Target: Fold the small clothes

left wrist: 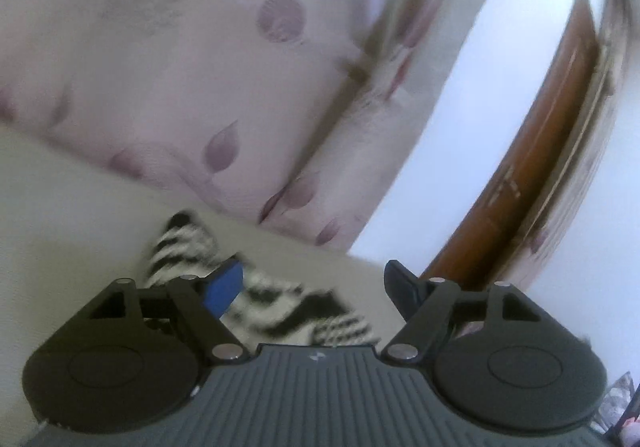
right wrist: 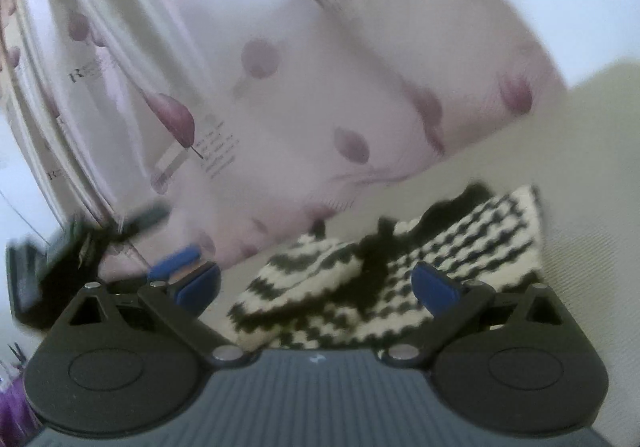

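The sweater lies on the pale bed near the flowery pillow, with one part already folded over. Both the left gripper and the right gripper are wide apart and hold nothing. I think some folds are left.

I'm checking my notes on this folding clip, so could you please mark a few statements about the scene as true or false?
1. The garment is black and white. True.
2. The left hand-held gripper is clamped on the garment. False: its jaws stand open, with the garment lying below and nothing pinched.
3. The right hand-held gripper is open. True.
4. The pillow behind the garment is plain blue. False: it is pale with purple leaf shapes.
5. The garment hangs in the air. False: it lies on the cream sheet.
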